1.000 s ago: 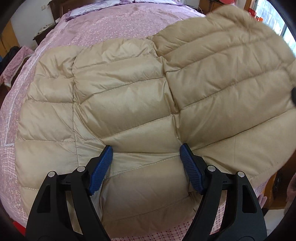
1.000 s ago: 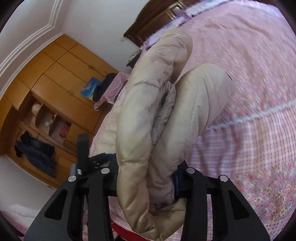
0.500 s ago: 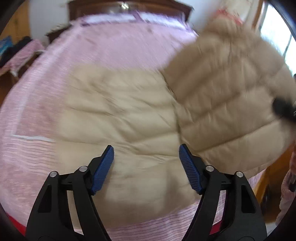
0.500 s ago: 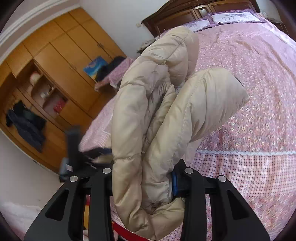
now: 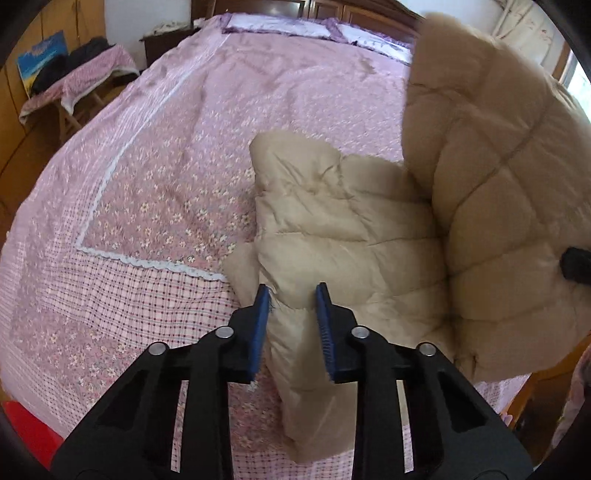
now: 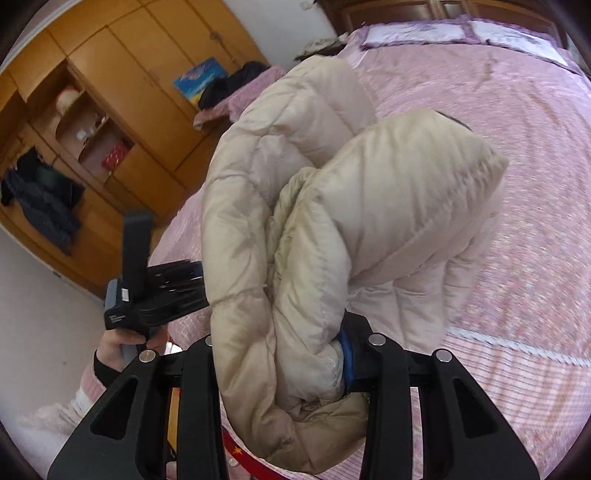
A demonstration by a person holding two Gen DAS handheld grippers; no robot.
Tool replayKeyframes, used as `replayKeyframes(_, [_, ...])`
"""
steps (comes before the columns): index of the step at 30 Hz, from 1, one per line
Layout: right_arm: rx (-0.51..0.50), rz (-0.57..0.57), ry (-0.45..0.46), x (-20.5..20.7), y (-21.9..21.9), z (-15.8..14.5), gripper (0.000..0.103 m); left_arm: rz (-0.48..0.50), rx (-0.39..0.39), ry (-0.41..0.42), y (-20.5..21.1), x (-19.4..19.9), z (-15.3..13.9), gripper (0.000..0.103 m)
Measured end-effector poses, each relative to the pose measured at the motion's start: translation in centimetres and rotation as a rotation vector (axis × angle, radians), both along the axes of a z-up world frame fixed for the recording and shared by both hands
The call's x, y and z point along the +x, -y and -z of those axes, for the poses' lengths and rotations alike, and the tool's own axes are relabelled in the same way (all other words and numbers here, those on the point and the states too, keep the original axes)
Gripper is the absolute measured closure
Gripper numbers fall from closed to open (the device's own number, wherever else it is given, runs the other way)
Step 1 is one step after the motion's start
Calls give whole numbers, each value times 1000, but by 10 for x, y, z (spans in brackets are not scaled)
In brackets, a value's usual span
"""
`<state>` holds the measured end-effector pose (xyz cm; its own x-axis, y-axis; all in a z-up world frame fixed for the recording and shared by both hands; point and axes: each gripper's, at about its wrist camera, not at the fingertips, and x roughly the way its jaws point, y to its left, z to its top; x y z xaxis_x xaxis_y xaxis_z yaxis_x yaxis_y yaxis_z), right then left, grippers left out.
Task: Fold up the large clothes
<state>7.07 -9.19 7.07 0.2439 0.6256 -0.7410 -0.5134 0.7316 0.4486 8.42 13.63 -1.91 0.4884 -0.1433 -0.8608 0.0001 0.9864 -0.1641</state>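
Note:
A beige quilted down jacket (image 5: 347,221) lies on the near right part of a pink flowered bed (image 5: 177,162). My left gripper (image 5: 291,317) is shut on the jacket's near left edge, which bulges between the blue pads. The jacket's right part (image 5: 495,177) hangs lifted in the air. My right gripper (image 6: 280,365) is shut on a thick bunched fold of the jacket (image 6: 332,229) and holds it above the bed. Its left pad is hidden by fabric. The left gripper's body shows in the right wrist view (image 6: 155,291).
Wooden wardrobes (image 6: 110,96) stand along the left wall. A stool with draped clothes (image 5: 77,81) sits left of the bed. Pillows (image 5: 317,27) and a dark headboard are at the far end. A red object (image 5: 29,435) lies below the bed's near edge.
My left gripper has moved left to the jacket's edge and closed on it. The jacket has been pulled rightward, baring more bed. My right gripper keeps its fold lifted.

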Motion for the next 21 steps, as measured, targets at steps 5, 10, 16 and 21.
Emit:
replayKeyframes(5, [-56, -58, -60, 7, -45, 25, 65, -13, -25, 11, -10, 1, 1, 79])
replayKeyframes(10, [-92, -104, -119, 14, -74, 55, 57, -32, -22, 29, -24, -8, -3, 79])
replayKeyframes(16, [-21, -110, -167, 16, -82, 71, 30, -63, -20, 43, -44, -15, -11, 79])
replayKeyframes(21, [38, -114, -168, 0, -72, 50, 25, -63, -26, 63, -50, -20, -26, 78])
